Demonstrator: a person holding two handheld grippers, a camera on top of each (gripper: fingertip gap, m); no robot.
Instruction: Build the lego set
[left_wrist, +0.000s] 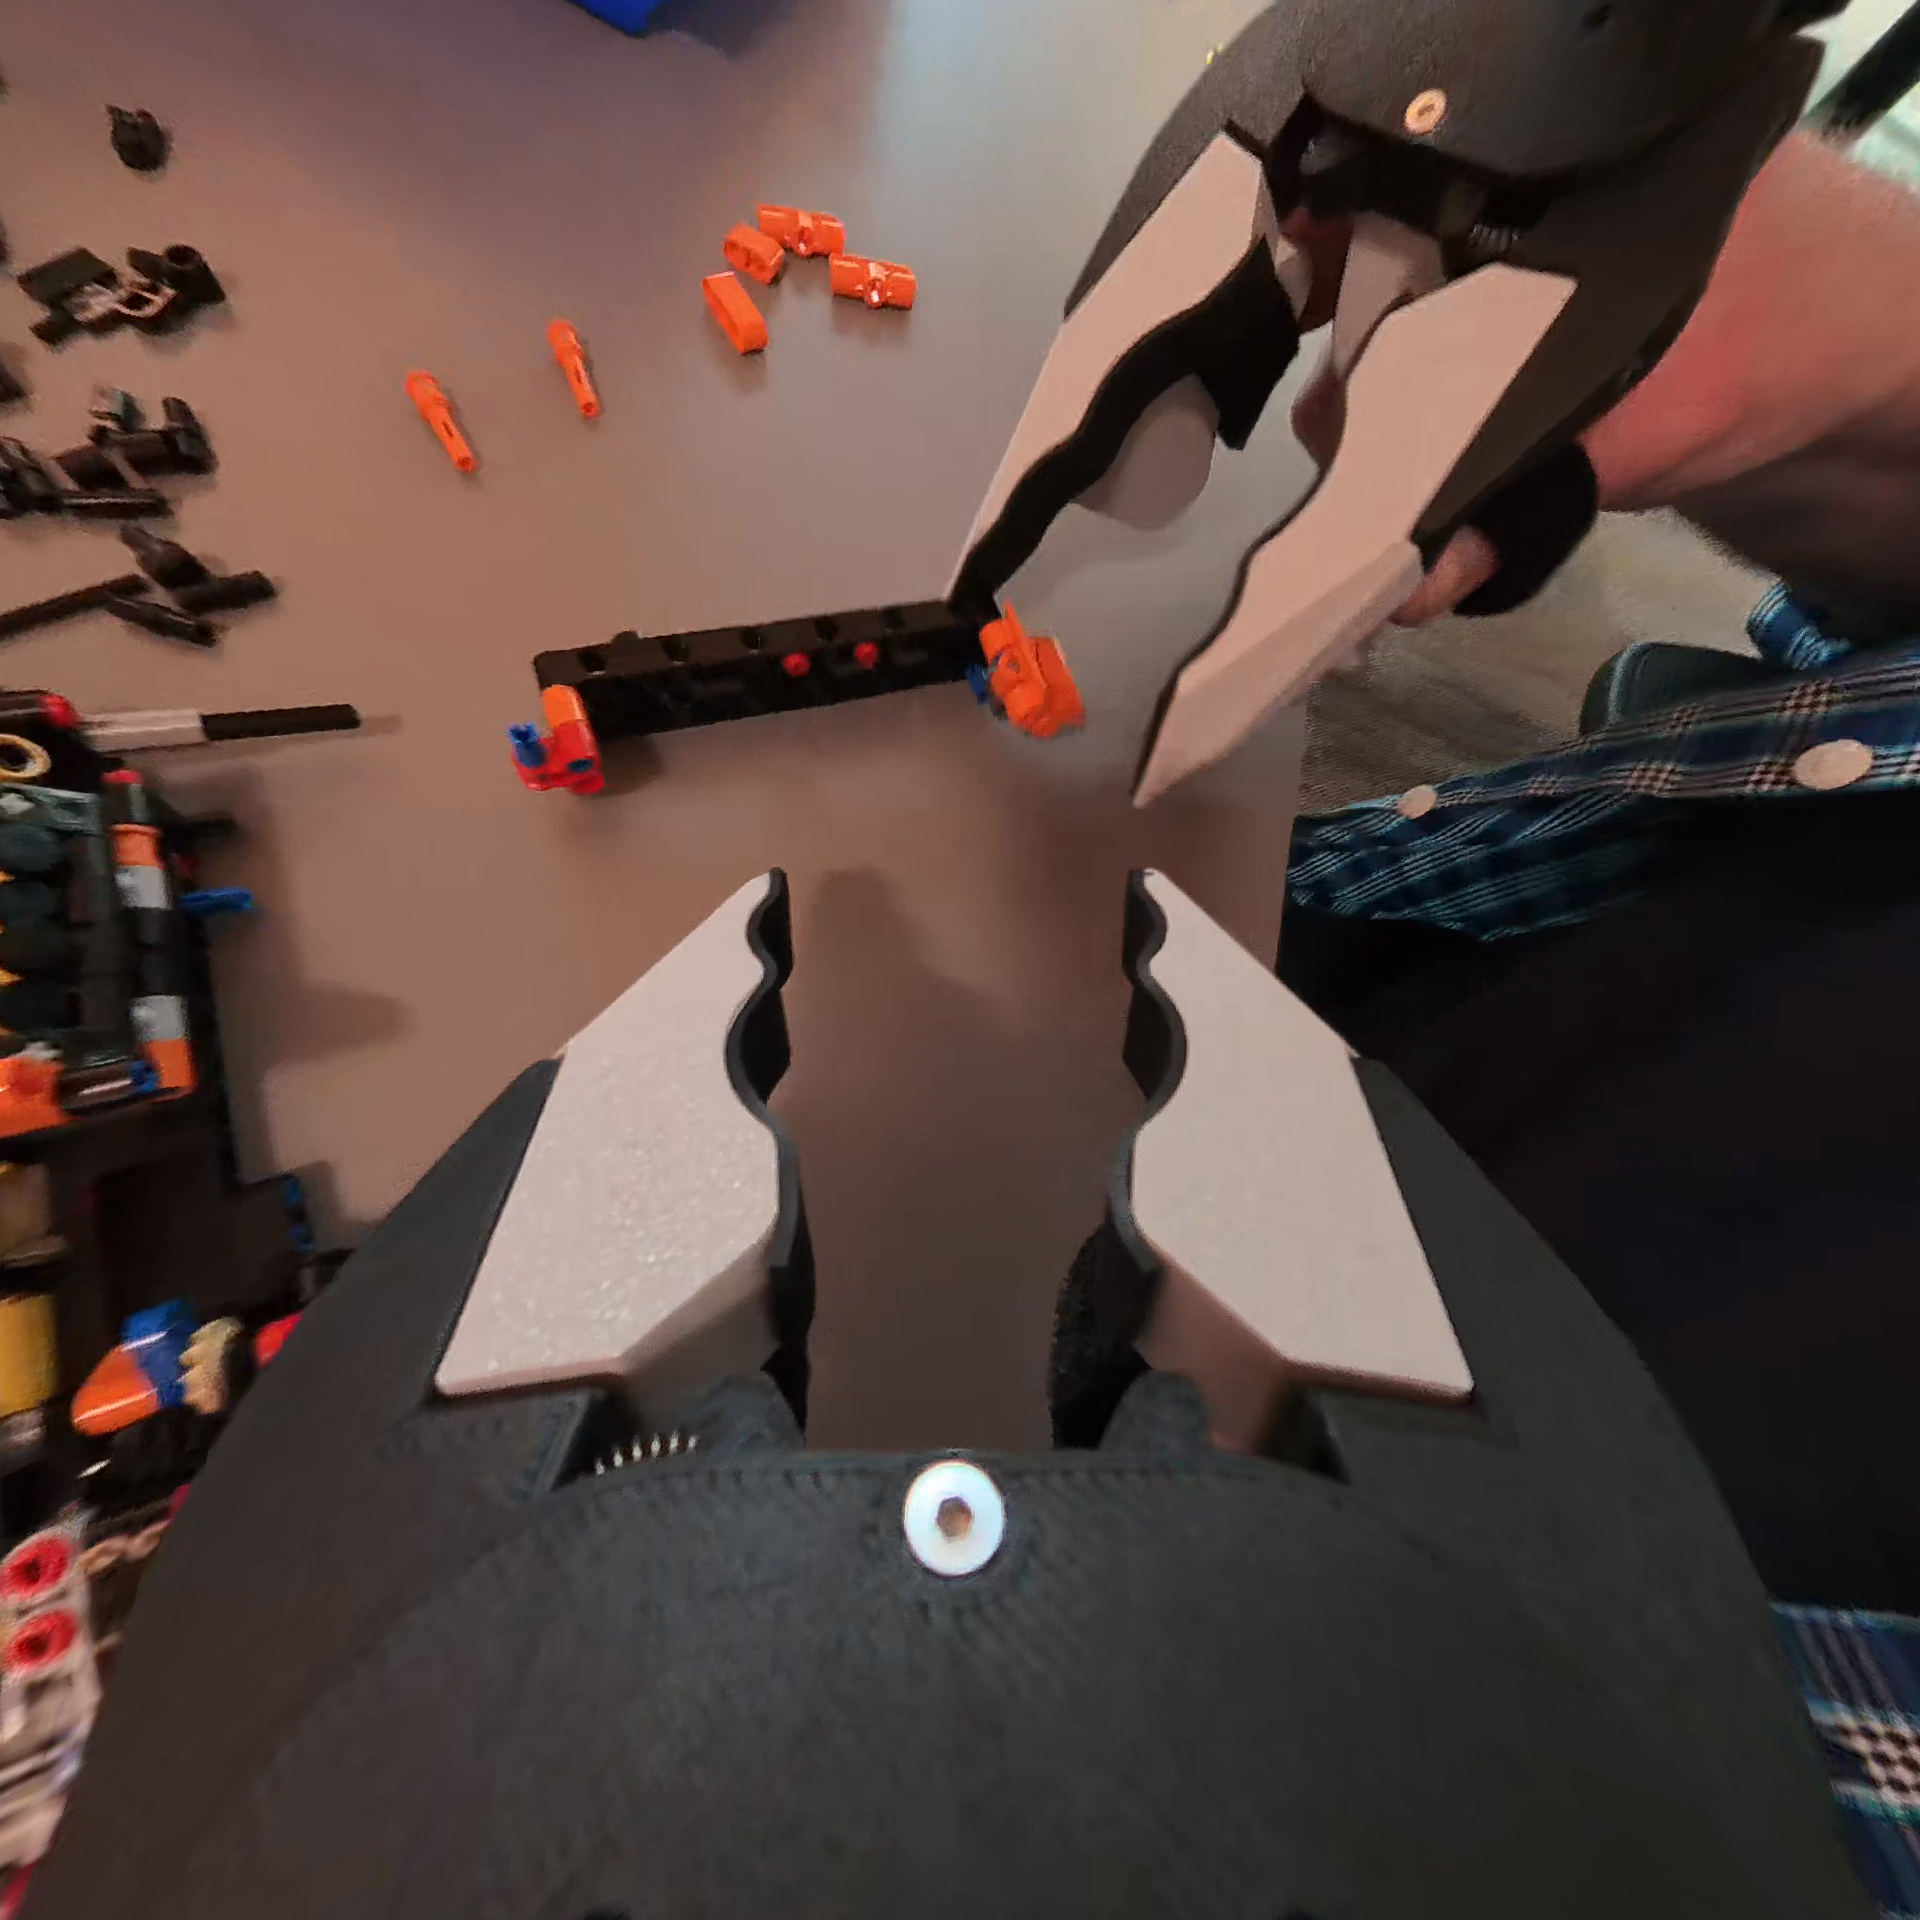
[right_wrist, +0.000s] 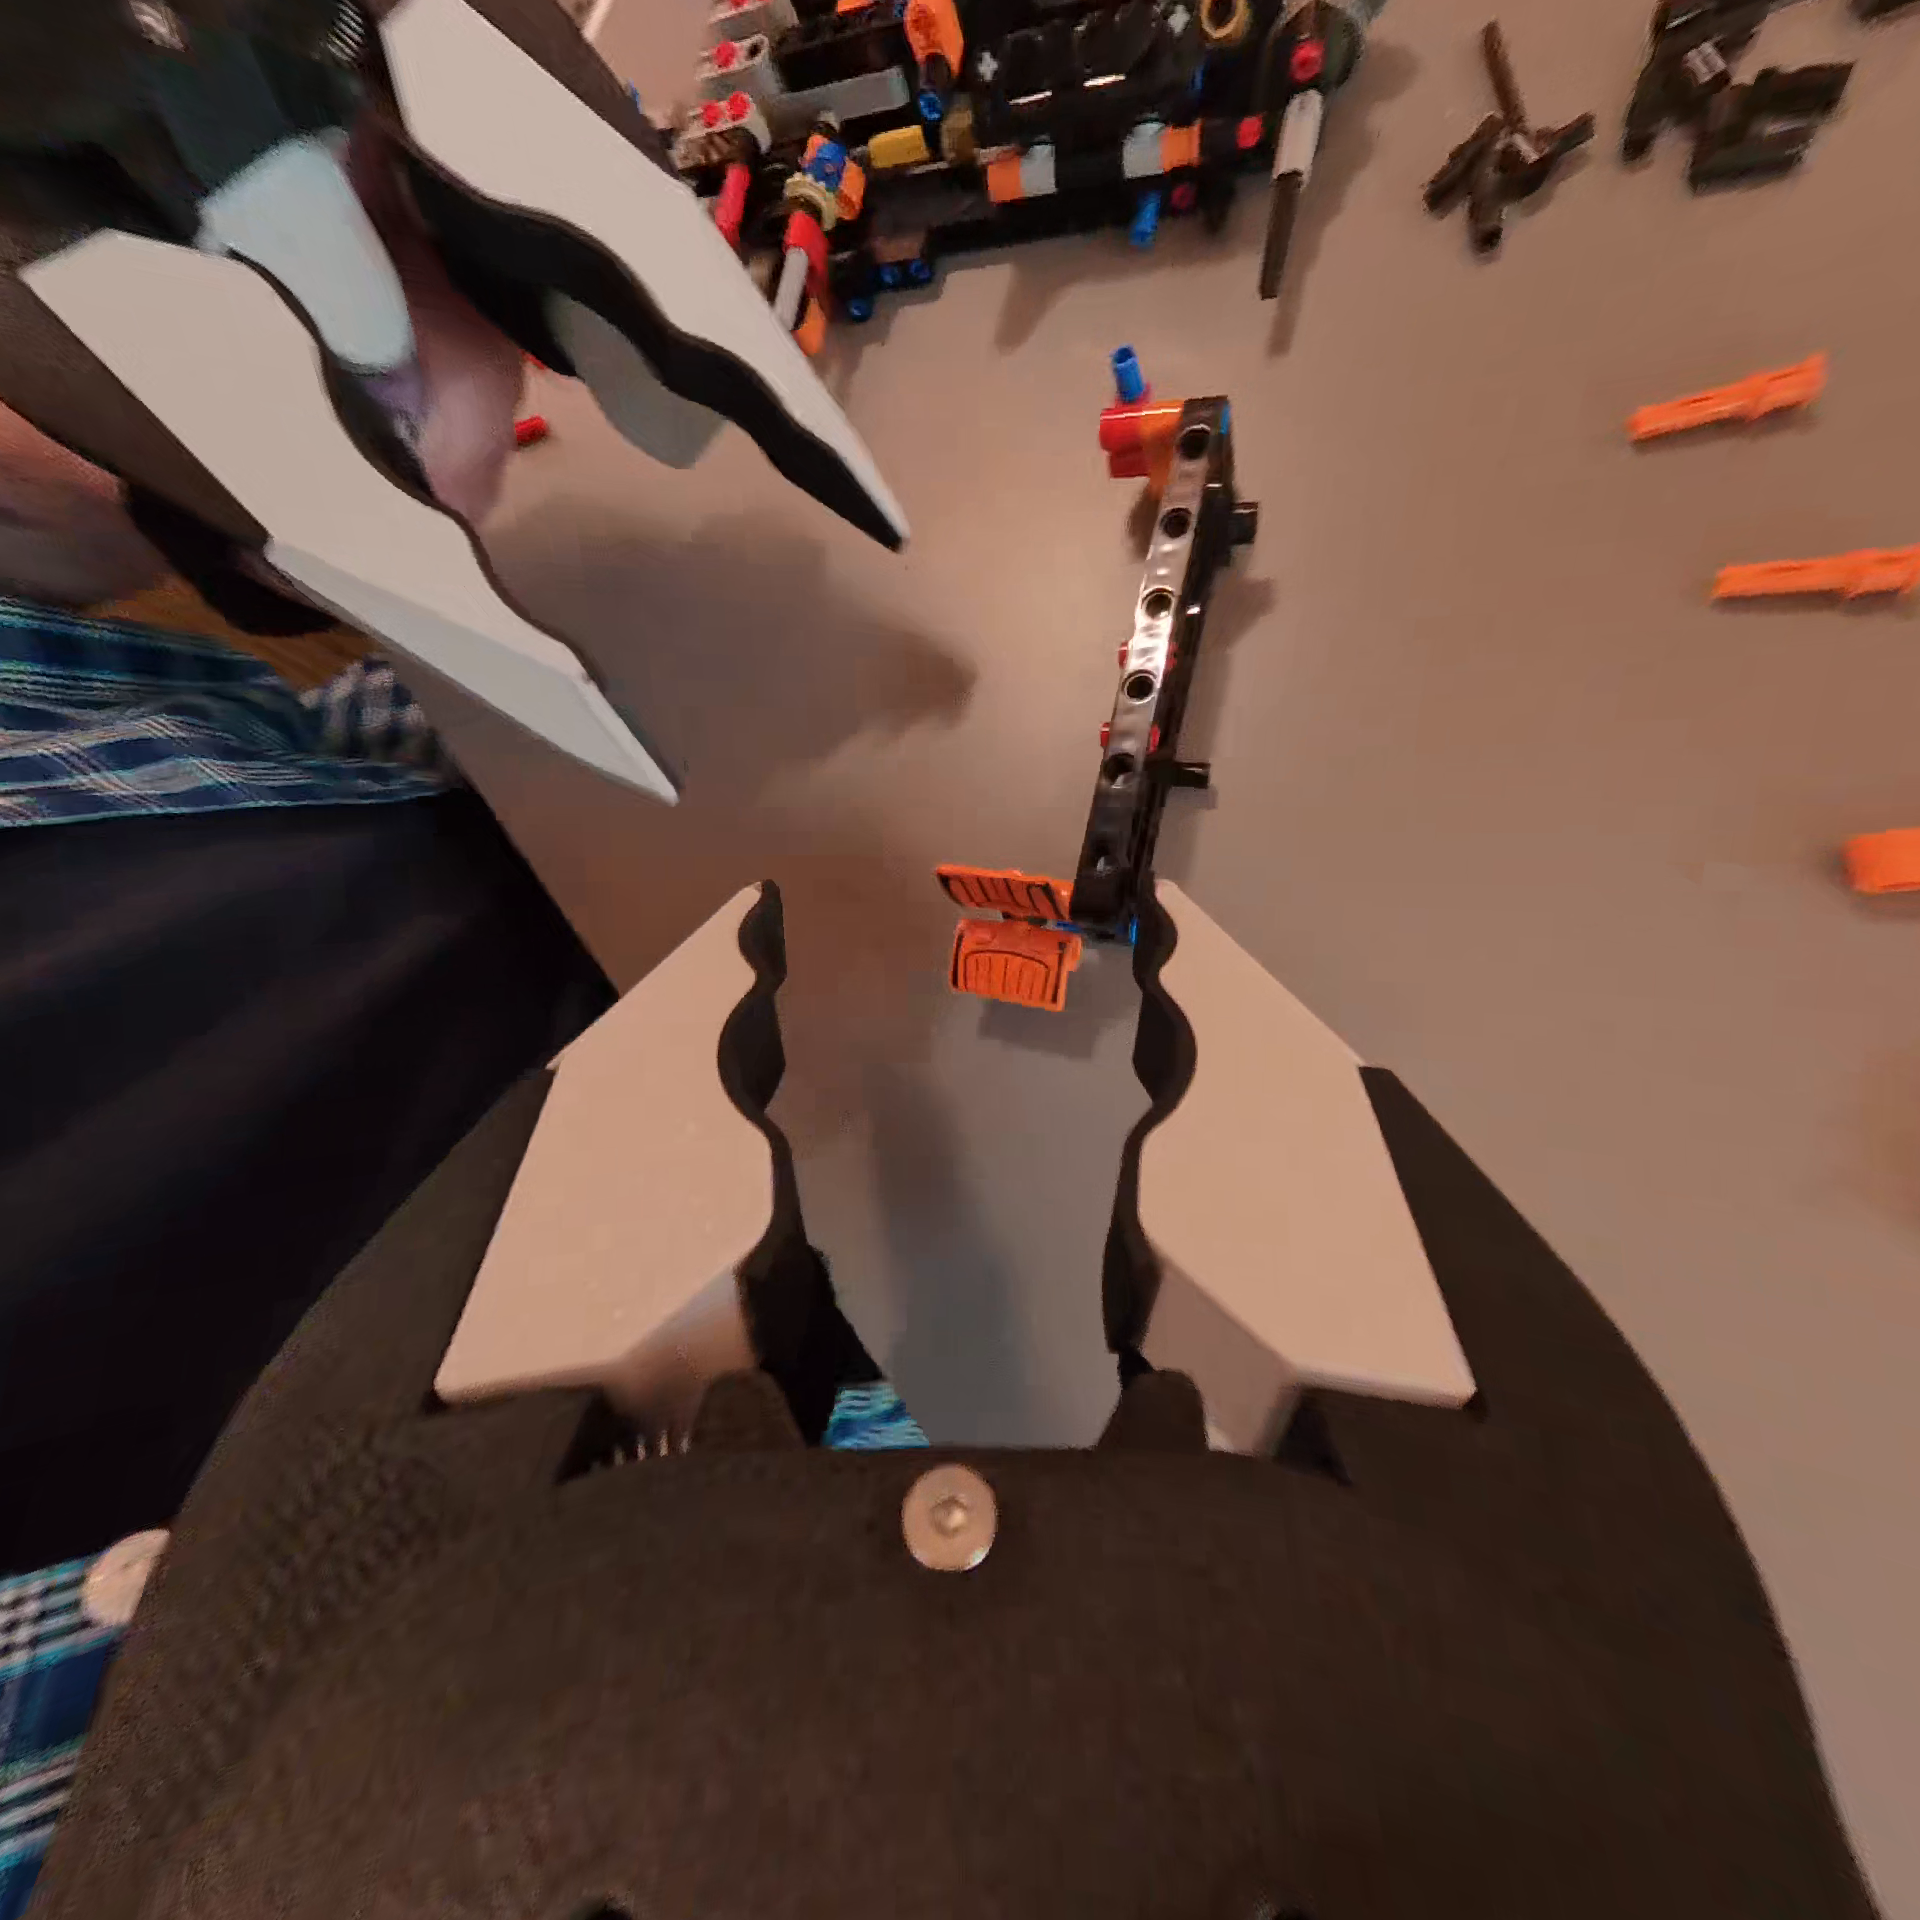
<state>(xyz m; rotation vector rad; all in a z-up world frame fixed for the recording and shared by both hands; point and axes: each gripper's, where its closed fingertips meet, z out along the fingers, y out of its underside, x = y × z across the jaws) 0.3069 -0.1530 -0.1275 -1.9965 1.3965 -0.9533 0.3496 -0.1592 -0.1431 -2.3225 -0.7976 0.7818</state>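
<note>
A long black holed beam lies flat on the grey table. It carries an orange piece at one end and an orange, red and blue cluster at the other. My right gripper is open, with its tips straddling the orange end. In the right wrist view the beam runs away from my right gripper, and the orange piece sits between the tips, not clamped. My left gripper is open and empty, just short of the beam. It also shows in the right wrist view.
A large part-built model stands at the left, also in the right wrist view. Loose orange connectors, orange pins and black parts lie beyond the beam. The table edge and a person's plaid shirt are at the right.
</note>
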